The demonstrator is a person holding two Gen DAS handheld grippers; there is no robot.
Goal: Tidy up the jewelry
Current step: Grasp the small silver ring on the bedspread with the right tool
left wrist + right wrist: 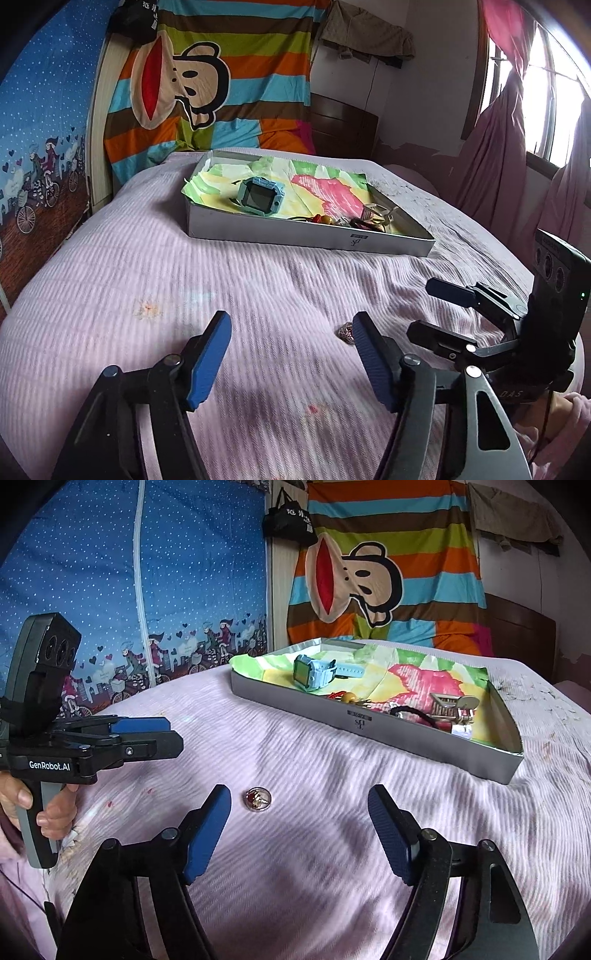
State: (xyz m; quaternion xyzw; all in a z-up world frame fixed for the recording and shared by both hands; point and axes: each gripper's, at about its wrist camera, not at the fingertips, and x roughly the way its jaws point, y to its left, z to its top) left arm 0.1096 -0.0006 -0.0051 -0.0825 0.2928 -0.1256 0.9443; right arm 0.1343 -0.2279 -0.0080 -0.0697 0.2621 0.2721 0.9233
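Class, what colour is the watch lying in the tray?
Light blue watch, clearest in the right wrist view.

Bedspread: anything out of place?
Yes. One small round silver piece with a red centre lies alone on the pink bedspread, outside the grey tray that holds the blue watch and the other jewelry. It sits just ahead of the right claw, near its left finger. Both claws are open.

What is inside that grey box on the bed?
The grey box holds colourful crumpled paper, a blue watch, a black hair tie, beads and metal trinkets. Anything under the paper is hidden.
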